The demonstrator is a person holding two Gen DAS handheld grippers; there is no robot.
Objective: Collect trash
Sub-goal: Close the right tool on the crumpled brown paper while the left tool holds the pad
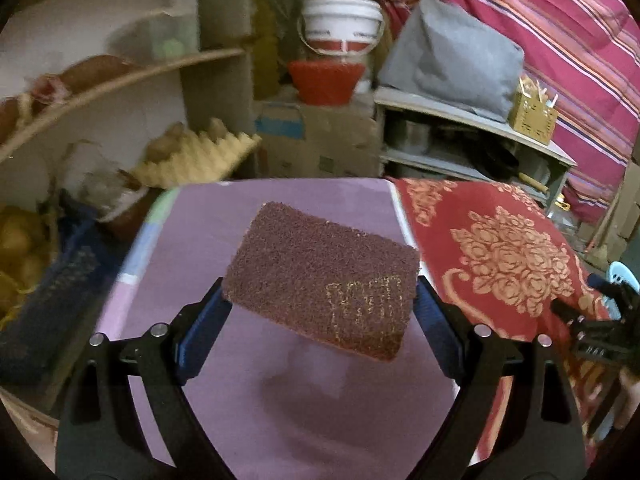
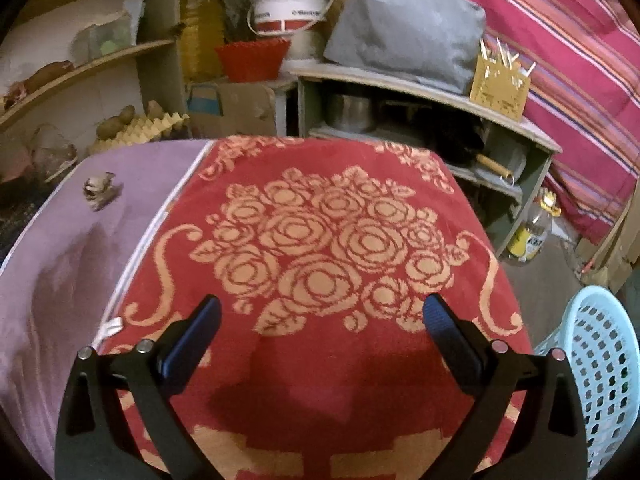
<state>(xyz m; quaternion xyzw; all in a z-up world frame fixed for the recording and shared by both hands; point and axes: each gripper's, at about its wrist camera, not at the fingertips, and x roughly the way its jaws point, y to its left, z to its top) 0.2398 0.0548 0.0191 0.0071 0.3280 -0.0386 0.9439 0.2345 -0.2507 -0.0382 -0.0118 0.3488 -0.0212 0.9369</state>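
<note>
Cluttered shelves, striped curtain, dim light

The right gripper occupies the lower frame, its jaws spread wide with nothing between them, above a red cloth with an orange rose pattern. At 9 o'clock lies a purple cloth, its edge meeting the red cloth. A small crumpled scrap rests on the purple cloth at 10 o'clock. A light blue perforated basket stands at 4 o'clock, beside the red cloth. At 12 o'clock sit a white bucket and a red basket. A grey bag lies on a shelf unit at 1 o'clock.
</note>
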